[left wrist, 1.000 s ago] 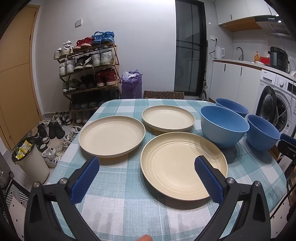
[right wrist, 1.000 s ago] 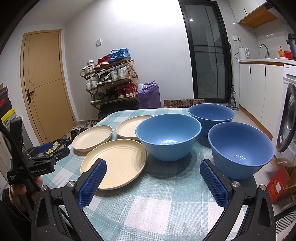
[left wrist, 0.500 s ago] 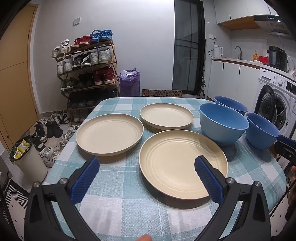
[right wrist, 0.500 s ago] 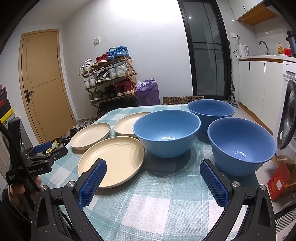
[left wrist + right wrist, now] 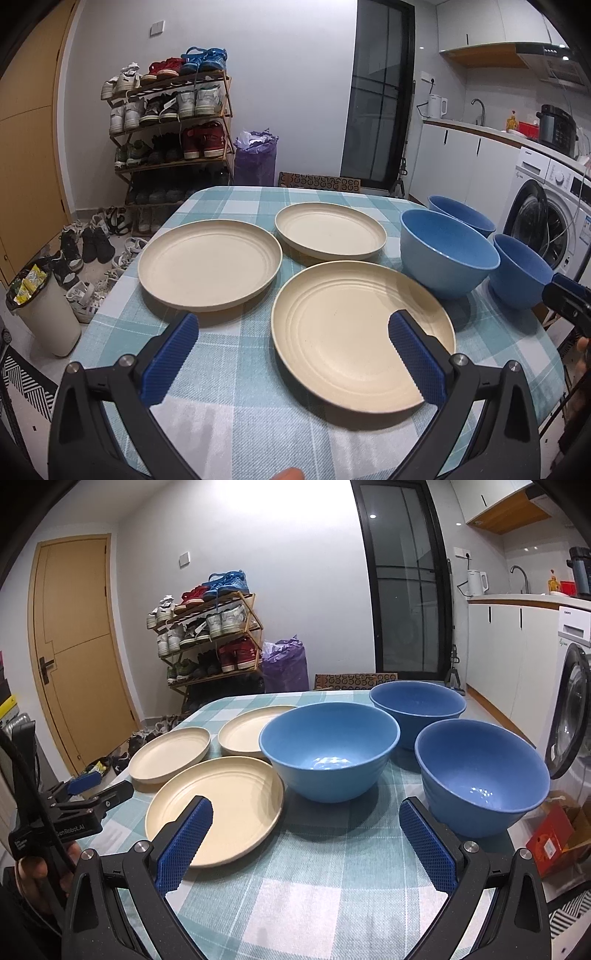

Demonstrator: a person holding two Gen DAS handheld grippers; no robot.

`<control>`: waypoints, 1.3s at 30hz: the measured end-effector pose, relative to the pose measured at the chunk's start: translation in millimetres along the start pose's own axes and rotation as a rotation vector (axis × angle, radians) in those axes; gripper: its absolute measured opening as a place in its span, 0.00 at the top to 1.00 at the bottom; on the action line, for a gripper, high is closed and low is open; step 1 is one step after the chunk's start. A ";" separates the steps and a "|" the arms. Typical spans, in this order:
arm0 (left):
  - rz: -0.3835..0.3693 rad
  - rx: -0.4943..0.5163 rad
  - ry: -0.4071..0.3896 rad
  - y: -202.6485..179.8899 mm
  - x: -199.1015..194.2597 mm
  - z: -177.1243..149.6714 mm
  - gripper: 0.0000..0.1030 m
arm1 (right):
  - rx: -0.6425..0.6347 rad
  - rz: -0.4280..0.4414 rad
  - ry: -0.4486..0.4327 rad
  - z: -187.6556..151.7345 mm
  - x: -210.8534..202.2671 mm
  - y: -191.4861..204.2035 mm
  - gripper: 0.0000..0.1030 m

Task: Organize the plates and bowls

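Three cream plates lie on the checked tablecloth: the nearest plate (image 5: pixel 360 334) (image 5: pixel 218 806), a left plate (image 5: pixel 208 262) (image 5: pixel 170 753) and a far plate (image 5: pixel 330 234) (image 5: pixel 247 729). To their right stand three blue bowls: a light blue middle bowl (image 5: pixel 447 251) (image 5: pixel 328 749), a far bowl (image 5: pixel 461 218) (image 5: pixel 417 705) and a near right bowl (image 5: pixel 517 269) (image 5: pixel 480 775). My left gripper (image 5: pixel 293 326) hangs open above the near plate's front edge. My right gripper (image 5: pixel 306 812) is open in front of the middle bowl. Neither holds anything.
The table (image 5: pixel 229 398) ends close on the left and right. A shoe rack (image 5: pixel 170 136), floor shoes and a white bin (image 5: pixel 44 314) stand to the left. A washing machine (image 5: pixel 554 218) and kitchen counter are on the right. A cardboard box (image 5: pixel 554 838) sits on the floor.
Both grippers have drawn back slightly and risen; the plates and bowls appear a little lower and farther in the views. Nothing on the table has moved.
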State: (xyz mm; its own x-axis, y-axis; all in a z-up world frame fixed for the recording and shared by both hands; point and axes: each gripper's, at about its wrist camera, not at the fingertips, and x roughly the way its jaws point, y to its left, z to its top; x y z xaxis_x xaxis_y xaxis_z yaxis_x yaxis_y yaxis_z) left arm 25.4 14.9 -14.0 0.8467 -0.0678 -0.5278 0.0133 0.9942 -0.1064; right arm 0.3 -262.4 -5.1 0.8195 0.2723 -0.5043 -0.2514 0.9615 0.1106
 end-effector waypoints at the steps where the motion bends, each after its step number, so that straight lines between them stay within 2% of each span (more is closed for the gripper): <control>1: 0.003 0.011 0.002 -2.0 1.3 4.4 0.00 | -0.003 -0.002 -0.001 2.5 1.4 1.8 0.00; 6: 0.018 0.057 -0.003 -12.6 4.2 18.2 0.00 | -0.013 -0.005 0.005 14.8 10.5 5.0 0.00; 21: -0.013 0.059 0.036 -34.7 32.2 53.6 0.00 | 0.031 0.025 0.038 42.9 40.5 -6.7 0.00; 32: 0.006 0.045 0.043 -25.3 43.2 72.5 0.00 | 0.011 0.034 0.041 63.3 54.6 -5.6 0.00; 39: 0.039 0.073 0.043 -16.1 47.8 79.5 0.00 | -0.023 0.039 0.054 76.7 67.9 4.8 0.00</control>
State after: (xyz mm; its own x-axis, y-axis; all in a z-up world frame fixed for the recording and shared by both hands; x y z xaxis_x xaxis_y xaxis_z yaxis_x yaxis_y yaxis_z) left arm 108.0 2.3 29.5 0.8239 -0.0313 -0.5658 0.0214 0.9995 -0.0240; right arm 94.3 -236.5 26.9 0.7803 0.3061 -0.5454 -0.2946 0.9491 0.1112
